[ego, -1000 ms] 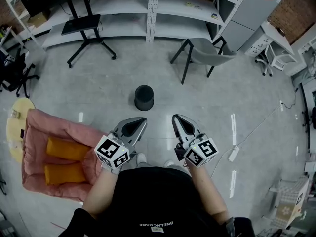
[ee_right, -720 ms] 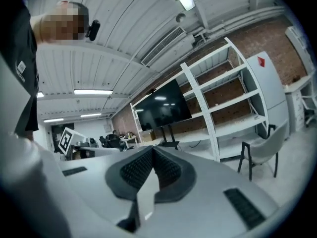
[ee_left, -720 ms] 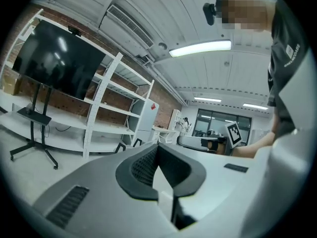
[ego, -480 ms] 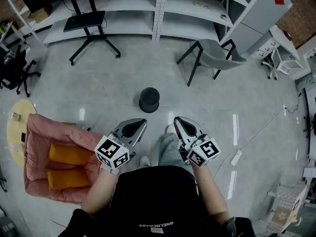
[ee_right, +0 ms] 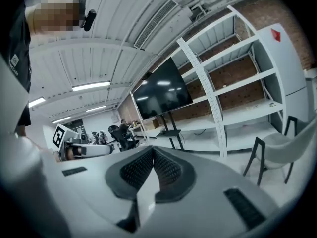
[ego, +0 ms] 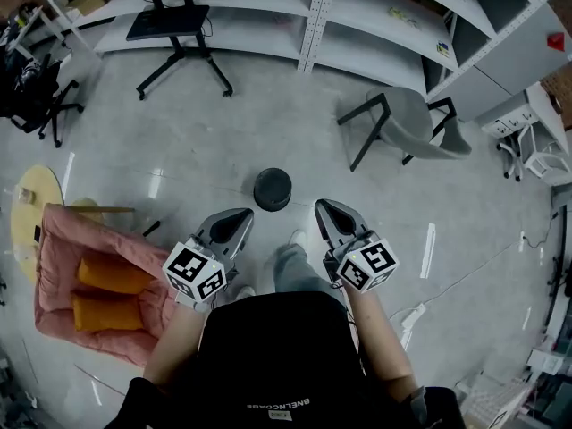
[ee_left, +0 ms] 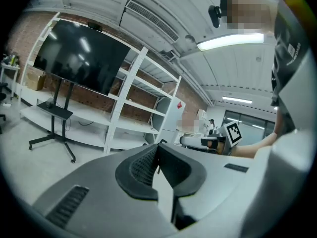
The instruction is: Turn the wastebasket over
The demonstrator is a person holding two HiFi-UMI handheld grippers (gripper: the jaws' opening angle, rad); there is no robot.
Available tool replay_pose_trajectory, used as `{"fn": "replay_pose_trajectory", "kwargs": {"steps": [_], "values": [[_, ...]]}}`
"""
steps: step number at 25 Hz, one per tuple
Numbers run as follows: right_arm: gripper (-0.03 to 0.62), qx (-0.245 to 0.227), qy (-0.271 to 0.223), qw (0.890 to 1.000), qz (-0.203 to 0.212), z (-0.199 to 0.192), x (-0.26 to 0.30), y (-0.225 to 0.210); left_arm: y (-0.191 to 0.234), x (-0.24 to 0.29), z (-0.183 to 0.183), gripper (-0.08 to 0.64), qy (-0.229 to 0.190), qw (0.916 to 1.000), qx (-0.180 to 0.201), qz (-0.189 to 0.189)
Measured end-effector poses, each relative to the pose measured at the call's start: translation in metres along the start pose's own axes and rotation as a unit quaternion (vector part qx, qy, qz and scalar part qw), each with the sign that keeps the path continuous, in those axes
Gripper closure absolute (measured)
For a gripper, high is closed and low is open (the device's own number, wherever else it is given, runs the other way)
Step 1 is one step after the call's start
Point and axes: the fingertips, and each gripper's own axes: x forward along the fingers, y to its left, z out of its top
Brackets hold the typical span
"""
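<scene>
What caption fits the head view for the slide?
Black wastebasket on the floor just ahead of the shut, empty left gripper and right gripper; pink sofa at left, grey chair beyond.
</scene>
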Motion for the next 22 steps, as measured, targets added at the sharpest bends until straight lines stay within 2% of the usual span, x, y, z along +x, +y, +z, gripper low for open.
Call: {"fn": "replay_pose_trajectory", "kwargs": {"steps": [7,11,15,22], "values": [[0.580,0.026,0.048,0.997,0.045,0.006,0.045,-0.079,0.042,0.062,0.000,0.546,0.022,0.9946,-0.022,0.099],[0.580,0.038,0.071,0.995,0.054,0.001,0.064,-0.105,0.062,0.077,-0.003,0.545,0.027,0.9897,-0.043,0.134],[0.580,0.041,0.093,0.993,0.051,-0.006,0.077,-0.115,0.079,0.082,-0.009,0.545,0.035,0.9871,-0.059,0.145],[0.578,0.061,0.104,0.993,0.012,-0.029,0.103,-0.129,0.118,0.092,-0.037,0.545,0.071,0.9869,-0.071,0.126]]}}
